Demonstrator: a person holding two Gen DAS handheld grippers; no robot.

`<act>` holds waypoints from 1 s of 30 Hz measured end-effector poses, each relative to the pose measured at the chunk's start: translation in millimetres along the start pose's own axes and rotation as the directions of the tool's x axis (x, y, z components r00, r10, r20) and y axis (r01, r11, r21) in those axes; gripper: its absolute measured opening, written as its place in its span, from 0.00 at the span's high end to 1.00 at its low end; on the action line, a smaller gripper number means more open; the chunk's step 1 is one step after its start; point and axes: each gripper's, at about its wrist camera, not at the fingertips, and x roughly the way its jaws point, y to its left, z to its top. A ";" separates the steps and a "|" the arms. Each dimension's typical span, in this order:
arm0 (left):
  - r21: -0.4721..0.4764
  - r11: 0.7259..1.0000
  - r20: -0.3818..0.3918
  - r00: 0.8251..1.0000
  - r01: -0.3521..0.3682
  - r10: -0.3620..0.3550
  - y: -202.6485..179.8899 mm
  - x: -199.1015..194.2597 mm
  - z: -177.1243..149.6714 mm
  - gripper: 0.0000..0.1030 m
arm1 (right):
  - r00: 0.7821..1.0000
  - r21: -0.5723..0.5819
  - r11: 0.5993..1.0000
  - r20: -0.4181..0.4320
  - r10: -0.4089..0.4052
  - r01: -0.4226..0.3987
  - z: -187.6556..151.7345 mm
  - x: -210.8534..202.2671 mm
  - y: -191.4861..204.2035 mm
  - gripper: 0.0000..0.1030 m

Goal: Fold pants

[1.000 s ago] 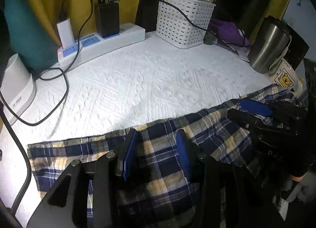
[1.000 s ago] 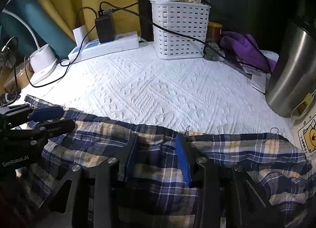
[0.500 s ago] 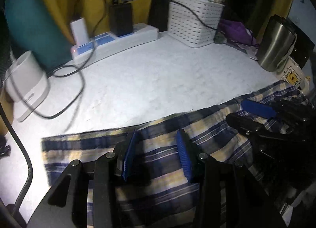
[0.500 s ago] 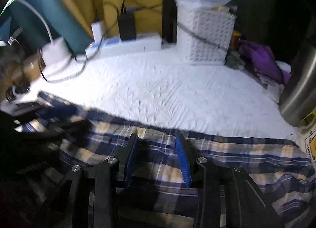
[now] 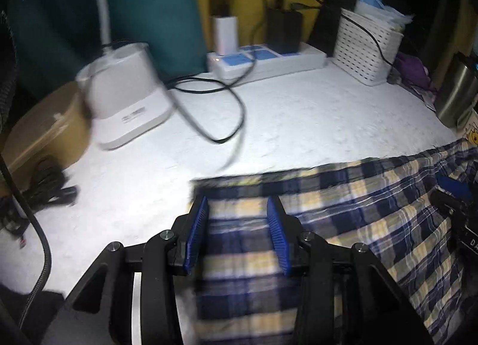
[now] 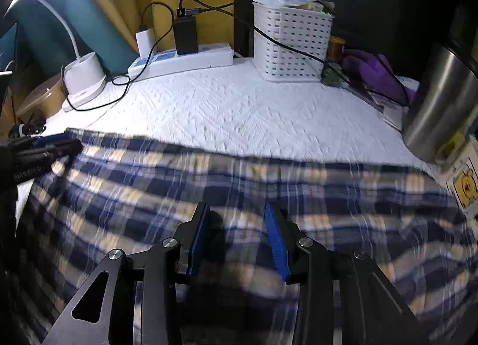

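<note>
The plaid pants (image 5: pixel 343 204) lie spread across the white textured cloth (image 5: pixel 298 124), under and ahead of both grippers. The left gripper (image 5: pixel 237 231) sits at the pants' left end and the right gripper (image 6: pixel 237 237) over their middle. Each has its blue-padded fingers apart with fabric between them, and I cannot tell whether either is gripping it.

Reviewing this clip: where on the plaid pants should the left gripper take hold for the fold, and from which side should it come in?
Probably the pants' left end, at the far corner by the left gripper. The cloth lies flat on the white cover with that edge exposed, so come in low from the bare cover on the left, one finger sliding under the edge.
</note>
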 end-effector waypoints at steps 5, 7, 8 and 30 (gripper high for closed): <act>-0.009 0.999 0.025 0.999 0.032 -0.032 -1.8 -27.1 -17.0 0.60 | 1.000 0.015 1.000 0.009 -0.008 0.007 -16.1 -20.8 -1.5 0.60; -0.008 0.997 0.023 0.997 0.070 -0.070 -7.9 -38.7 -27.0 0.60 | 1.000 0.011 1.000 0.010 -0.006 0.006 -23.4 -28.8 0.6 0.60; -0.004 0.996 0.024 0.996 0.089 -0.089 -12.7 -43.9 -31.2 0.60 | 1.000 0.008 1.000 0.009 -0.004 0.004 -26.9 -31.9 2.4 0.60; 0.017 0.991 0.000 0.991 0.136 -0.136 -65.0 -92.7 -116.0 0.60 | 0.999 0.069 0.997 0.047 0.014 -0.017 -120.4 -103.0 -25.8 0.26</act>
